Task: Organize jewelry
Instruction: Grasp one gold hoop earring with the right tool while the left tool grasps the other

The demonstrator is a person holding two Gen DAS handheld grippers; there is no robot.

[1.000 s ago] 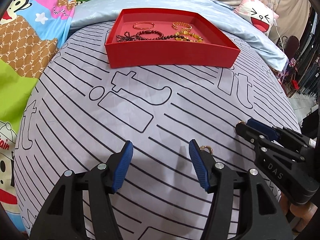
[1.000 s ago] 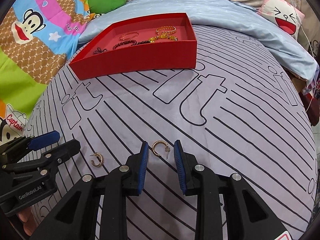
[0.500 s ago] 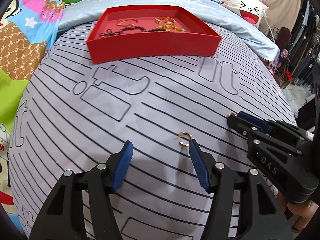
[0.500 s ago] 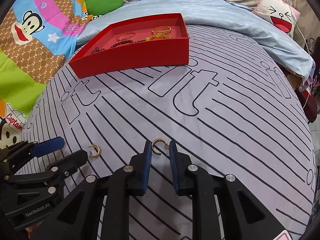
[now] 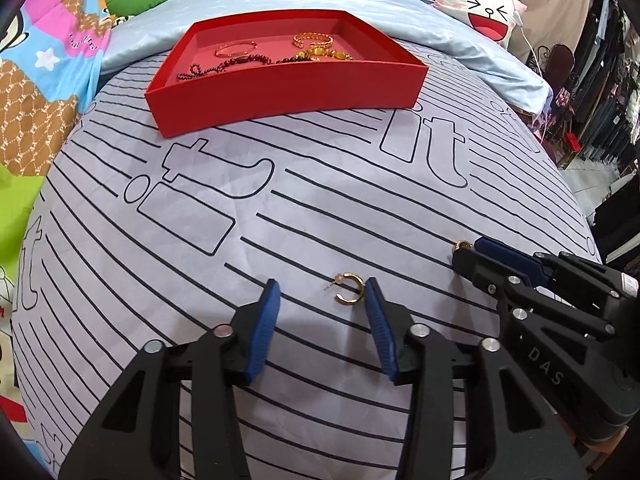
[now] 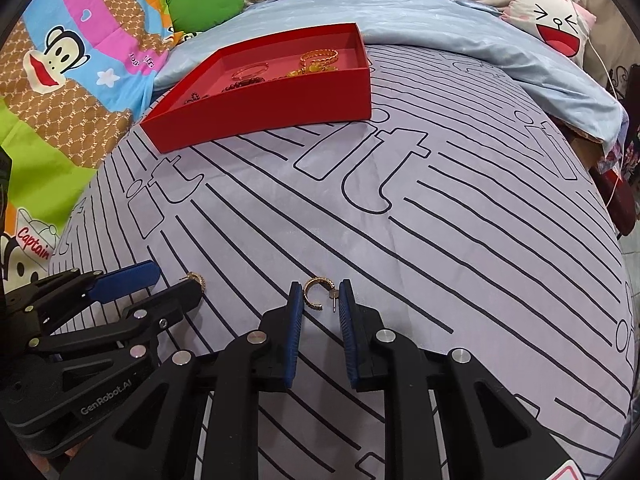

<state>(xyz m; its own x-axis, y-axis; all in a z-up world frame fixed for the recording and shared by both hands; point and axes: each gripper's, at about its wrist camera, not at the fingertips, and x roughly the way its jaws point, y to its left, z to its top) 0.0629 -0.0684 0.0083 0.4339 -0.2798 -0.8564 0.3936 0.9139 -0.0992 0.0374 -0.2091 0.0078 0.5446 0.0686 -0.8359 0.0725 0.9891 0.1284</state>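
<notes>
While both grippers gape — left gripper (image 5: pixel 320 296) | plain earring (image 5: pixel 349 289) between fingers (image 5: pixel 267 312)

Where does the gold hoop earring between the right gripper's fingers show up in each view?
Left wrist: the earring peeks out at the right gripper tip, right of centre.
Right wrist: the earring lies low centre between that gripper's fingers.
Shared landmark: the red tray at the far side.

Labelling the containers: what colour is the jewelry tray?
Red tray, inside and out; clearest in the left wrist view.
</notes>
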